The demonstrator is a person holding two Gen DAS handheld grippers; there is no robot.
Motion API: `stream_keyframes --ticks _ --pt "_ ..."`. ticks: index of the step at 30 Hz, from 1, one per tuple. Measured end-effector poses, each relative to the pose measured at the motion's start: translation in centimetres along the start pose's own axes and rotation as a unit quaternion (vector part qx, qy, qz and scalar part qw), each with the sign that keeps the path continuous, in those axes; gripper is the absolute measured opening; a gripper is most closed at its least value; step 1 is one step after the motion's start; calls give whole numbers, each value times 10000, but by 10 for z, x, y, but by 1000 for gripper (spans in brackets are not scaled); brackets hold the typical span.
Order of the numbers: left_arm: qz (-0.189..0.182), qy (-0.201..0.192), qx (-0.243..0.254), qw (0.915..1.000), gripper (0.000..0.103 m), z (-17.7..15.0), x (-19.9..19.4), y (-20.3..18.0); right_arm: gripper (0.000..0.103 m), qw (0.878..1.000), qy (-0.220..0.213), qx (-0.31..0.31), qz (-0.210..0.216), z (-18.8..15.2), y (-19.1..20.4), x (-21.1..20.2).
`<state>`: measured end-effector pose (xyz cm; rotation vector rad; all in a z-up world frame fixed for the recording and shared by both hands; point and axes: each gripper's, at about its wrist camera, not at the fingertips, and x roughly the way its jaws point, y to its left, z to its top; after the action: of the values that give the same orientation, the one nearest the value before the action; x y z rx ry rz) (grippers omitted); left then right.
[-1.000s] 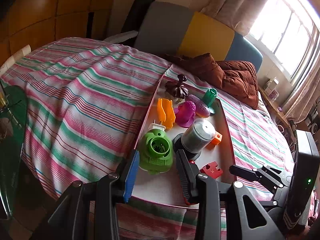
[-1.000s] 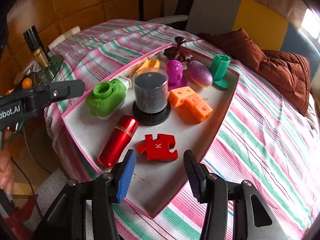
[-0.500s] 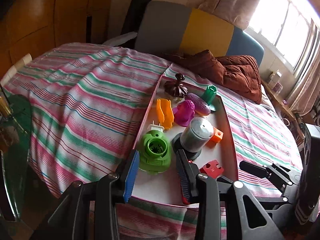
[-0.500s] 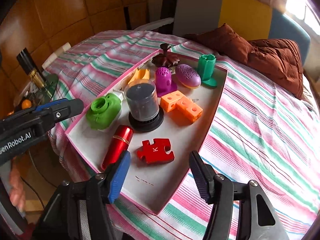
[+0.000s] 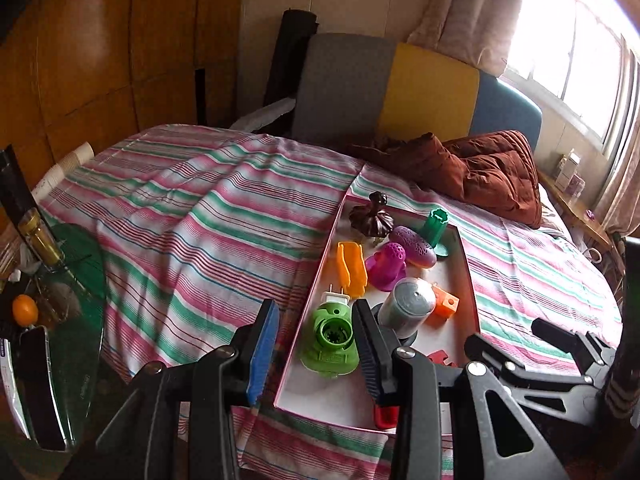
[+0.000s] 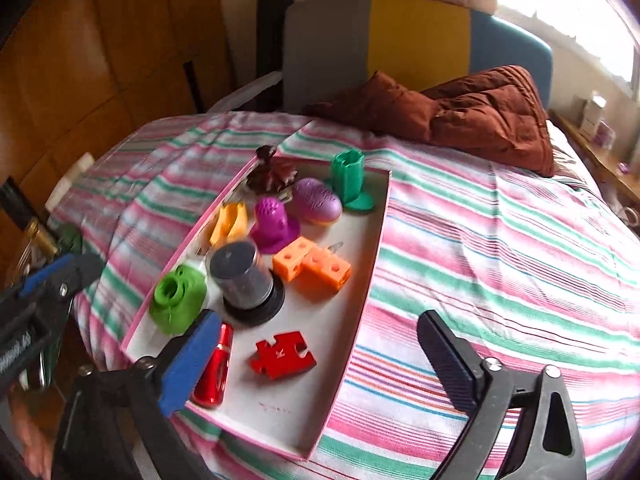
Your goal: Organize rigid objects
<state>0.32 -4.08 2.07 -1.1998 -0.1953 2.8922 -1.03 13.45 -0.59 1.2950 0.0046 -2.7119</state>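
Toys fill a shallow pink-rimmed tray (image 6: 362, 276) that lies on the striped bedspread (image 6: 500, 240) of a bed. Near the tray's front edge lies a red puzzle piece (image 6: 283, 355), with a red metal cylinder (image 6: 214, 372) beside it toward the left rim. Behind them a disc spindle case (image 6: 242, 276) with a clear cover stands upright on its black base, a green plug-in device (image 6: 178, 298) just left of it against the left rim, and orange linked cubes (image 6: 312, 266) just right. Further back come a yellow-orange clip (image 6: 229, 222), a magenta perforated cone (image 6: 274, 222) and a purple oval (image 6: 316, 200). At the far end a dark brown ornament (image 6: 272, 172) sits in the left corner and a green stand (image 6: 350, 178) near the right.

The right gripper (image 6: 316, 364) hovers over the tray's front edge; its fingers have just been opening and stand spread wide, pinching nothing. The left gripper (image 5: 316, 348) hangs over the tray's front left corner, fingers partly spread and empty, the green device seen between them. A brown quilt (image 6: 472, 116) is bunched at the head of the bed.
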Motion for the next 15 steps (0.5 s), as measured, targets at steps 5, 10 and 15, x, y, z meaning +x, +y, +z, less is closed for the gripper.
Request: stream_keyframes --ticks 5,10,15 --pt "-38 -70 74 9999 38 -1 -4 -1 102 9997 -28 154 -204 8 4 0" --pt "-4 116 129 9998 38 -4 0 -4 102 9986 -82 361 -382 10 3 1" --pt "76 378 236 9990 38 -10 5 -9 102 9974 -176 542 -452 11 1 -2"
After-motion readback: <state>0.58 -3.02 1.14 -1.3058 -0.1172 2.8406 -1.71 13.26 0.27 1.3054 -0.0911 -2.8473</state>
